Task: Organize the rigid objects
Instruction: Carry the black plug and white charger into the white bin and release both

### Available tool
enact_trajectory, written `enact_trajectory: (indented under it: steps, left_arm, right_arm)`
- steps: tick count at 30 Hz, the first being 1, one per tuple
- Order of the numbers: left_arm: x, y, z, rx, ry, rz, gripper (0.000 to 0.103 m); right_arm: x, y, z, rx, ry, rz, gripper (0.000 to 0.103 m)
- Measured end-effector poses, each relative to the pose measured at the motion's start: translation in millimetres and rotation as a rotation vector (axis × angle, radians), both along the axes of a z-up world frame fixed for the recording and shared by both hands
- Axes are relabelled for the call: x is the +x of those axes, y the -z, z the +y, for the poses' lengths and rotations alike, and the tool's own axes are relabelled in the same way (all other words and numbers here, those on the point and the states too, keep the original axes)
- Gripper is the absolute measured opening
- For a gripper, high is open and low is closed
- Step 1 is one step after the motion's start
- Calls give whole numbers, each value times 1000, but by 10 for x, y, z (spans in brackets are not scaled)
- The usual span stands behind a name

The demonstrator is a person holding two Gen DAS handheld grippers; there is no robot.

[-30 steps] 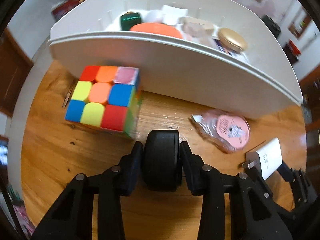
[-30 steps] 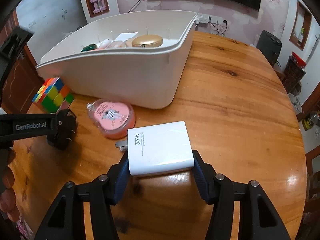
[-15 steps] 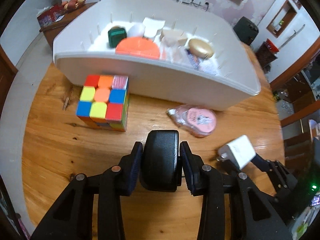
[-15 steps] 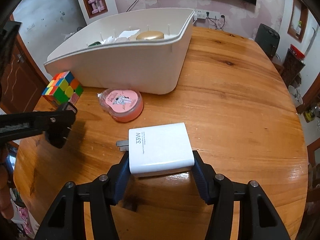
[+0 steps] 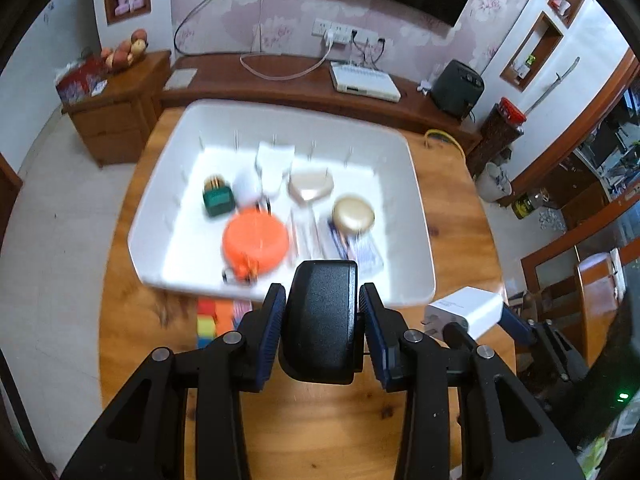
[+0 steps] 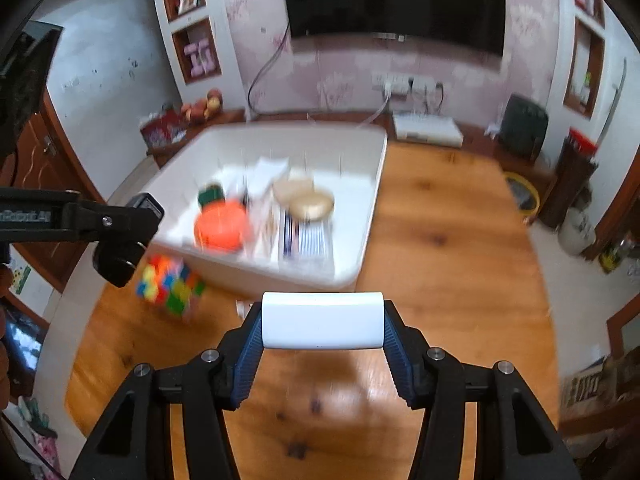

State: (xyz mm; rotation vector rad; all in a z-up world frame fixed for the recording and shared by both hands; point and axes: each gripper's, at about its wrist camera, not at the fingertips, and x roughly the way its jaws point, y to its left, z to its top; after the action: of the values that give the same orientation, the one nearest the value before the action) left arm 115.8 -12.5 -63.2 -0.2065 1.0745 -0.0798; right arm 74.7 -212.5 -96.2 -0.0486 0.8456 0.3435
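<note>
My left gripper (image 5: 322, 316) is shut on a black rounded object (image 5: 320, 320), held high just in front of the white bin (image 5: 416, 216). My right gripper (image 6: 322, 326) is shut on a white 33W charger (image 6: 322, 326), also raised before the bin (image 6: 368, 216); the charger shows in the left wrist view (image 5: 464, 310). The left gripper with the black object shows in the right wrist view (image 6: 124, 240). The bin holds an orange round case (image 5: 256, 242), a gold lid (image 5: 354, 216), a green box (image 5: 218, 198) and other items. A colourful cube (image 6: 170, 284) lies on the table beside the bin.
The round wooden table (image 6: 440, 264) carries the bin. A wooden TV bench (image 5: 280, 76) with a white box stands behind, under a wall TV. A small cabinet (image 5: 120, 92) with fruit stands at the left. Floor surrounds the table.
Both grippers have risen well above the table with their objects. The view now looks down into the bin. The pink packet is out of sight.
</note>
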Motion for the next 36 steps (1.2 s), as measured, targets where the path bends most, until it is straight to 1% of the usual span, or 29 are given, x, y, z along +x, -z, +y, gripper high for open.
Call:
enact_trajectory:
  steps: [3,6,8,11,12,15,17,22,26,33,36]
  left_arm:
    - [250,-105,37,39,-14,-17,41]
    - [499,-115,92,55,-37,-13,41]
    - [656,-85,124,63,-50,-9,41]
    - [882,28,170,83,-69,10,41]
    - [940,78,182,87,-74,19,41]
    - [1135,260,224,100,-90,61,41]
    - [1198,344,237,107,-92,76,41]
    - [1355,558,242,125,-85,105,41]
    - [1442,691,248,136,-88,125,41]
    - [1494,869,221,187,-82,131,41]
    - [1514,925,232,192,-83,141,41]
  right_arm:
    - [186,-260,87,17,-5,-39,56]
    - [379,-475,216,10,-3,-89,56]
    - [547,-549,292,8,3,-105,56]
    - [879,-566,394,-8,30,-113,56]
    - [954,-550,413,-14,37,-111,56]
    - [1359,-432,493,-40,73,-84,56]
    - [1595,-330,510,-52,98,-57,56]
    - [1964,-36,528,-95,142,0,56]
    - [2067,175,579,-118,147,36,56]
    - [2132,381,602,-128,154,77,56]
    - [2135,448,605,-135,154,88,56]
